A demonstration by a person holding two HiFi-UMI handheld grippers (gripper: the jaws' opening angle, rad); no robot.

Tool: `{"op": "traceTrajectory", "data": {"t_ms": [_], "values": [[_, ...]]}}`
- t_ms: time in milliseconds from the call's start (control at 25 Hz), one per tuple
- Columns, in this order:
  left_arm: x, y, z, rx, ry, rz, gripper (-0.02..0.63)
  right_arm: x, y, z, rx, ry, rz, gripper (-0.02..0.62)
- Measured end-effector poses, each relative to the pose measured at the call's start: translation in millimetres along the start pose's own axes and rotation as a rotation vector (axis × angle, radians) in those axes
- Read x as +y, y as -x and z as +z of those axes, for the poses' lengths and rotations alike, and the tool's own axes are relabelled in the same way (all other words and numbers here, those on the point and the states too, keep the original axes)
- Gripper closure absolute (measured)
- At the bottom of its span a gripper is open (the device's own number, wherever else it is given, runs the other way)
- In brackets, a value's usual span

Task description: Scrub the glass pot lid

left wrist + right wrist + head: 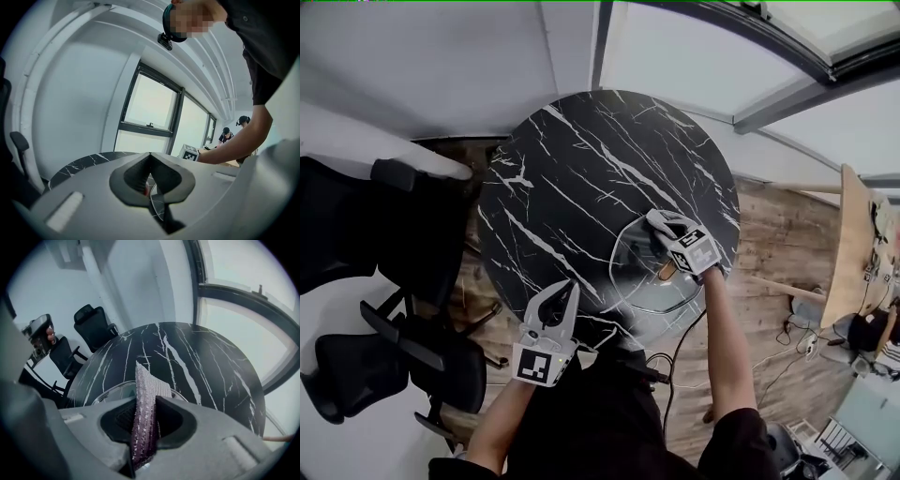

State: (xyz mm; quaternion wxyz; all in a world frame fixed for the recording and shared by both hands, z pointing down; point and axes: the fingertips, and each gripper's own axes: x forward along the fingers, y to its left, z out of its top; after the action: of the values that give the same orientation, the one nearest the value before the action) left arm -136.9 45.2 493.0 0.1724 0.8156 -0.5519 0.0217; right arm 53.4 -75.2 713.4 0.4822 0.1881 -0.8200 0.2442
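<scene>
Glass pot lid is seen lying flat on the round black marble desk, at the near right edge. Its rim is seen close to the desk edge; whether it overhangs cannot be told.

Right tool is held over the far part of the lid, tips pointed toward the desk centre. In the right gripper view the jaws are clamped on a purple-silver scrub pad, which is stood on edge between them and sticks out past the tips. The lid rim is seen just beyond the right tool. Contact between pad and glass cannot be confirmed.

Left tool is held at the near edge of the desk, just left of the lid and apart from it. In the left gripper view its jaws are seen brought together at the tips, with nothing gripped.

Black office chairs are seen left of the desk.
</scene>
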Motion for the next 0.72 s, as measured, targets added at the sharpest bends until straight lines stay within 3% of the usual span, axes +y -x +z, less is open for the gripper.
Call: {"op": "traceTrajectory", "data": {"t_ms": [720], "values": [[30,19,-13,0.045,-0.002,0.042,0.603,88,-24,6,0.126,0.425,0.241,0.522]]}}
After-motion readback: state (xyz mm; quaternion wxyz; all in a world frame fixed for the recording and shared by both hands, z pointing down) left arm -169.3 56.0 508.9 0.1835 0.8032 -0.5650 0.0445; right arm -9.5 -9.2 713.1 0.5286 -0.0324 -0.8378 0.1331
